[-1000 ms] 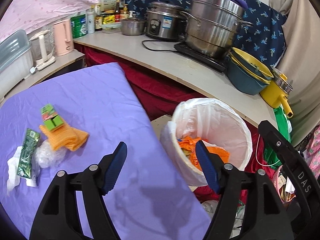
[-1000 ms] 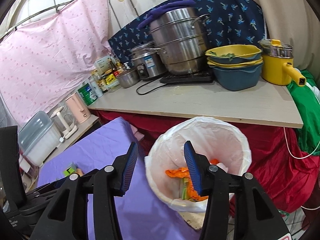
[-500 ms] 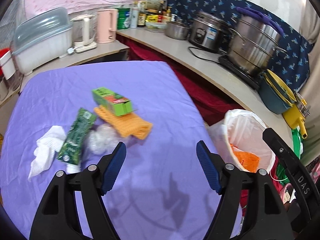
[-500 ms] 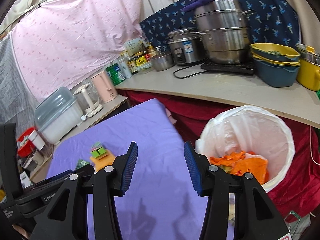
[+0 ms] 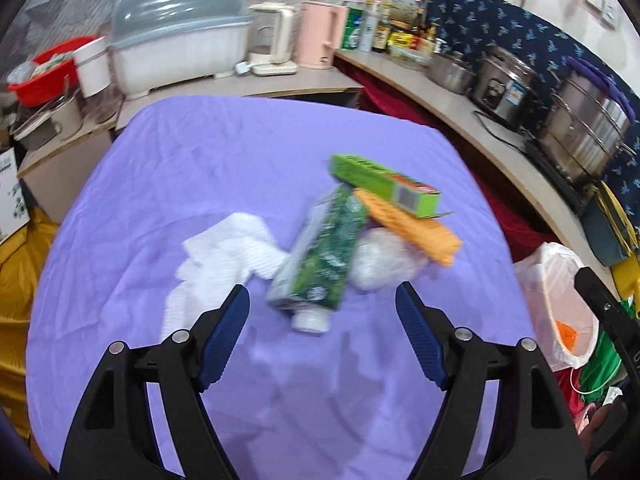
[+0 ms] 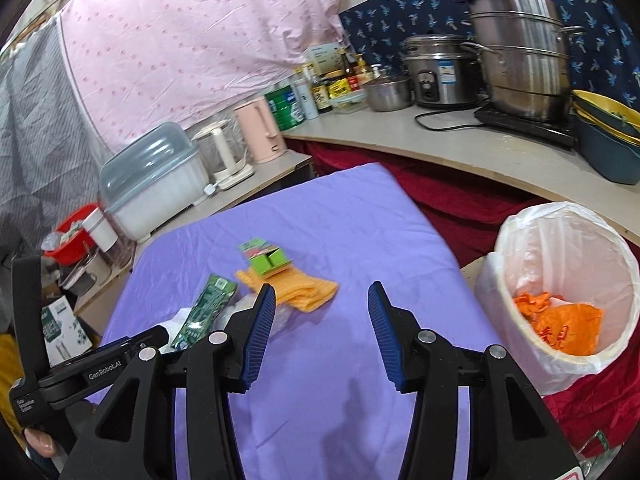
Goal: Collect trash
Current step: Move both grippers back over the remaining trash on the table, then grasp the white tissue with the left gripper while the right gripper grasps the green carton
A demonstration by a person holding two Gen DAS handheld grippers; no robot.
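Purple cloth [image 5: 248, 152] covers the tabletop. Behind it, a lower side counter [image 5: 256, 88] carries a dish box with grey-blue lid [image 5: 176, 28], glass blender jug [image 5: 272, 40] and pink kettle [image 5: 320, 38] in a row. Red basin [image 5: 44, 72] and white canister [image 5: 92, 66] sit left of the dish box. Curved counter [image 6: 460, 148] holds a green can [image 6: 286, 108], sauce bottles [image 6: 332, 84], steel bowl [image 6: 388, 92], rice cooker [image 6: 436, 72], tall steel steamer [image 6: 524, 56] on a black hob [image 6: 524, 122], stacked yellow and blue basins [image 6: 608, 136]. Pink dotted sheet [image 6: 192, 40] and navy patterned cloth [image 6: 404, 12] hang behind. Red skirt [image 6: 440, 196] under the curved counter.
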